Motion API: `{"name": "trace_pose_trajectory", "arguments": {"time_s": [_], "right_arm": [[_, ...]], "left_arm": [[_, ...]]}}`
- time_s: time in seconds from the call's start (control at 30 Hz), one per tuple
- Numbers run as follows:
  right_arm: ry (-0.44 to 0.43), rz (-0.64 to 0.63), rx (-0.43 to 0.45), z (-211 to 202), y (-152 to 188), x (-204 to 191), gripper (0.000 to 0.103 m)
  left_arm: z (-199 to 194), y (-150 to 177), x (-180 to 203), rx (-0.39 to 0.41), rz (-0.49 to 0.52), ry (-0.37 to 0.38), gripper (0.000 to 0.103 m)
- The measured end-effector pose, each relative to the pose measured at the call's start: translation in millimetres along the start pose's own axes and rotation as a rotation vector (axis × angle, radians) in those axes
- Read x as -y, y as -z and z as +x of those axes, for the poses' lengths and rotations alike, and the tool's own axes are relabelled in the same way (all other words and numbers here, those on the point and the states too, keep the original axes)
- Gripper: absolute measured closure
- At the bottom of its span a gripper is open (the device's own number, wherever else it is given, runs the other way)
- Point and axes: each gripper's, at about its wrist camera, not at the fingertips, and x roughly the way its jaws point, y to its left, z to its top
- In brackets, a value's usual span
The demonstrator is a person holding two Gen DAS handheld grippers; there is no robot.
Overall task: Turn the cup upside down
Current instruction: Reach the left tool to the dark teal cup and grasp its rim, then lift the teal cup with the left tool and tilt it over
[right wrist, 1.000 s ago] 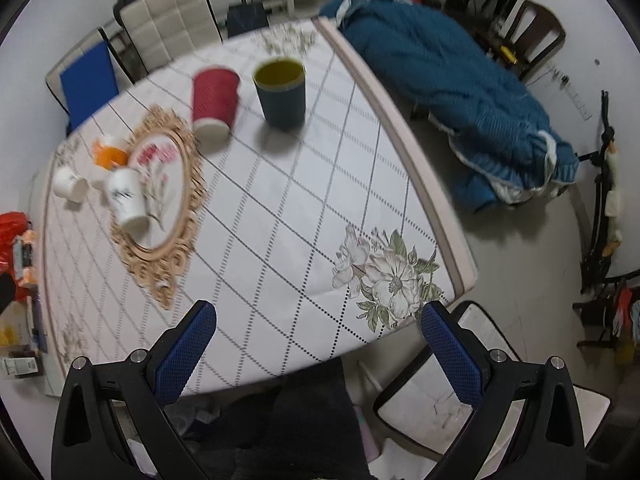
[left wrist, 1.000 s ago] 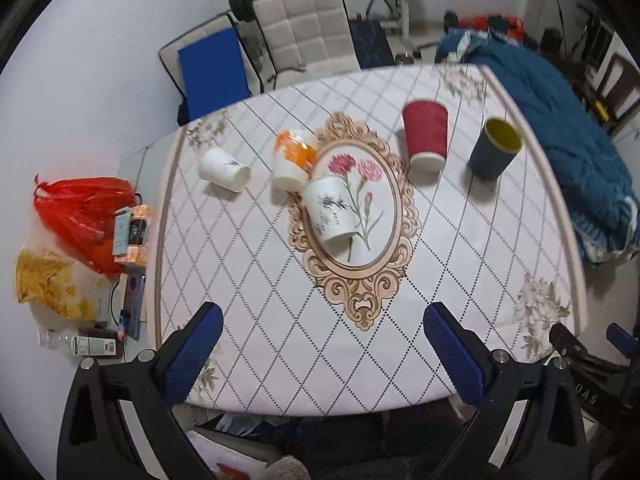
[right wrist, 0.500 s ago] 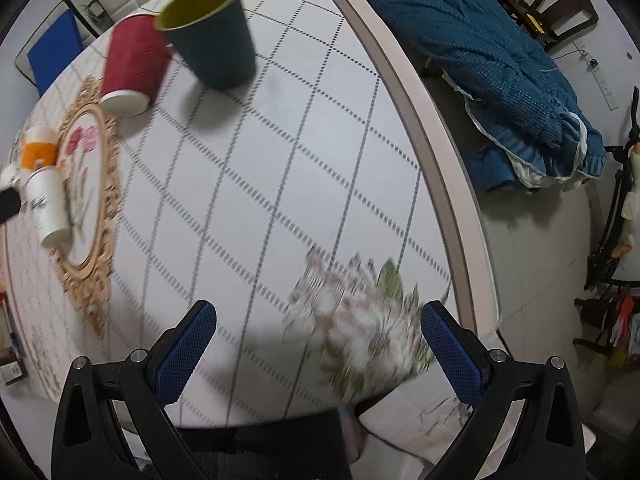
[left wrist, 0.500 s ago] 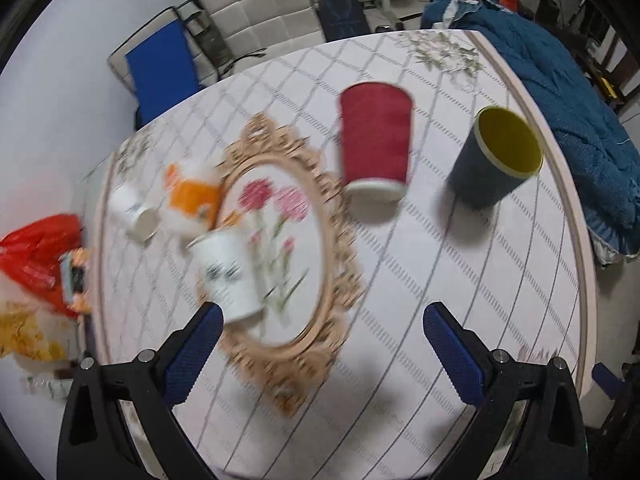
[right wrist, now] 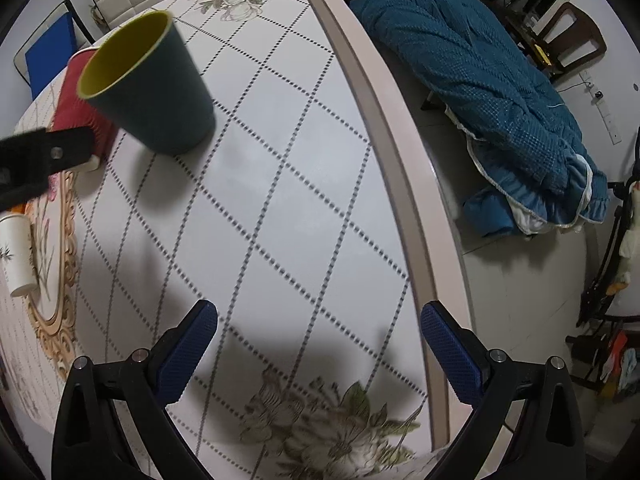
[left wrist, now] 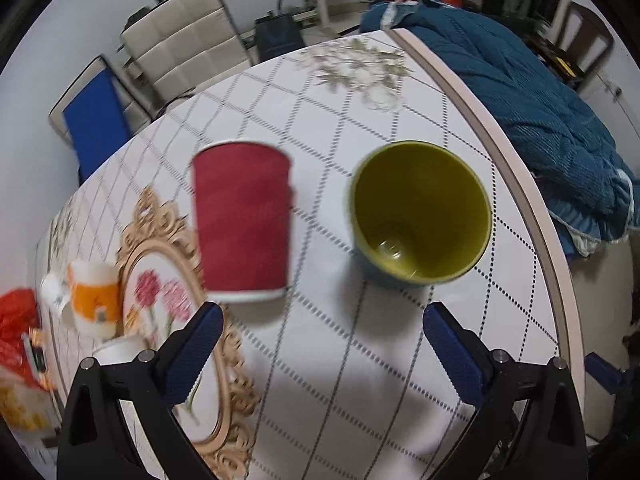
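Note:
A dark teal cup with a yellow-green inside (left wrist: 420, 220) stands upright, mouth up, on the patterned table; it also shows in the right wrist view (right wrist: 148, 88) at the upper left. My left gripper (left wrist: 320, 340) is open and empty, just in front of and above this cup and the red cup (left wrist: 244, 224), which stands upside down to its left. My right gripper (right wrist: 318, 340) is open and empty, over the table's right part, well short of the teal cup. The left gripper's black body (right wrist: 40, 160) shows at the left edge of the right wrist view.
An orange and white cup (left wrist: 94, 300) and white cups (right wrist: 16, 256) stand left by the gold-framed flower print (left wrist: 172, 320). The table's edge (right wrist: 400, 160) runs along the right, with a blue quilt (right wrist: 480, 80) beyond it. Chairs (left wrist: 192, 60) stand behind the table.
Both grippers have moved forward over the table toward the red and teal cups, which now look much larger. Both stay open and empty. No cup has moved.

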Motion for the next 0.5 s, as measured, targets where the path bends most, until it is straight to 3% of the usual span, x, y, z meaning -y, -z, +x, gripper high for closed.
{"name": "trace_pose_trajectory", "arguments": {"time_s": [0.43,0.5], "right_arm": [[0.044,0.020,-0.019,24.5,-13.9,19.9,0.000],[0.049,0.020,-0.017,26.0,-16.2,19.6,0.000]], "left_arm": [[27.8,-17.4,24.1,0.094,0.045,0.070,0.001],[28.5,-21.2,25.8,0.121,0.046,0.085,0.011]]}}
